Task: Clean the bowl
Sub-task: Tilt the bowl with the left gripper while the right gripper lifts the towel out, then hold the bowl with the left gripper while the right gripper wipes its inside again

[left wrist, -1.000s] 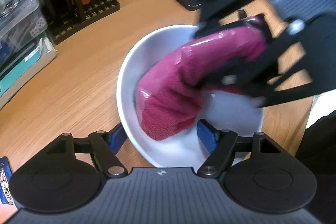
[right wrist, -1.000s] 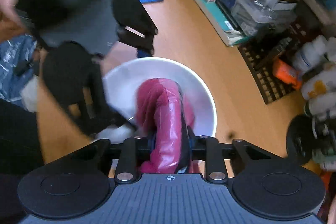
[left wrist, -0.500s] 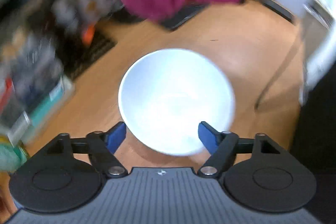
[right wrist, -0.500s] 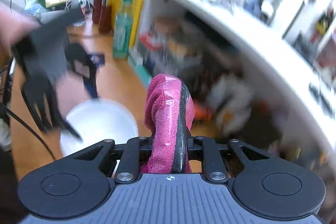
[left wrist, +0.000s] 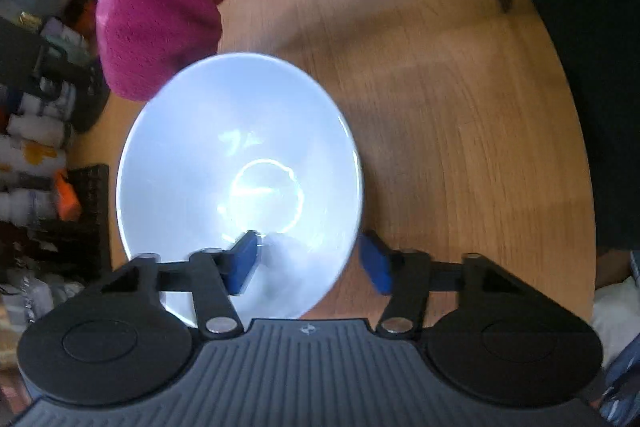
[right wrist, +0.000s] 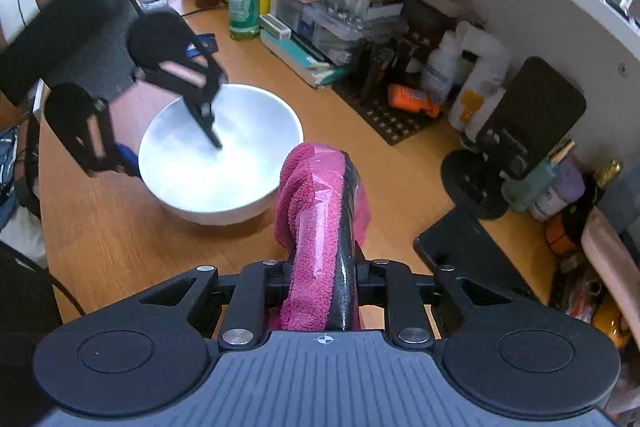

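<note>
White glazed ceramic bowl sits upright on the round light-wood table, near the cluttered shelf side. Inside looks bare and glossy, with bright reflections at the bottom; no residue that I can make out, though the view is somewhat blurred.

Left gripper straddles the bowl's near wall: one blue pad inside the bowl, the other outside, just beside the rim. Its jaws have just been closing with the rim between them. Whether the pads already press on the wall I cannot tell; the outer pad appears just clear of it. The right wrist view agrees, one black finger reaching down into the bowl, the other outside it.

Right gripper is clamped tight on a rolled magenta terry cloth, part wrapped in clear film with a dark strip along it. The cloth is held above the table just beside the bowl, not touching it.

Handling judgement: the bowl is likely rigid, moderately heavy for its size, breakable, and slick from the glaze. A pinch across the wall near the rim is the sensible hold; the pads should sit squarely, since a sloped glazed wall could squirt out upward under pressure. The bowl may skate on the smooth wood if wiped unsteadied. The cloth is soft and compressible, conforms to the curve, and needs only a firm mid-roll grip.
</note>
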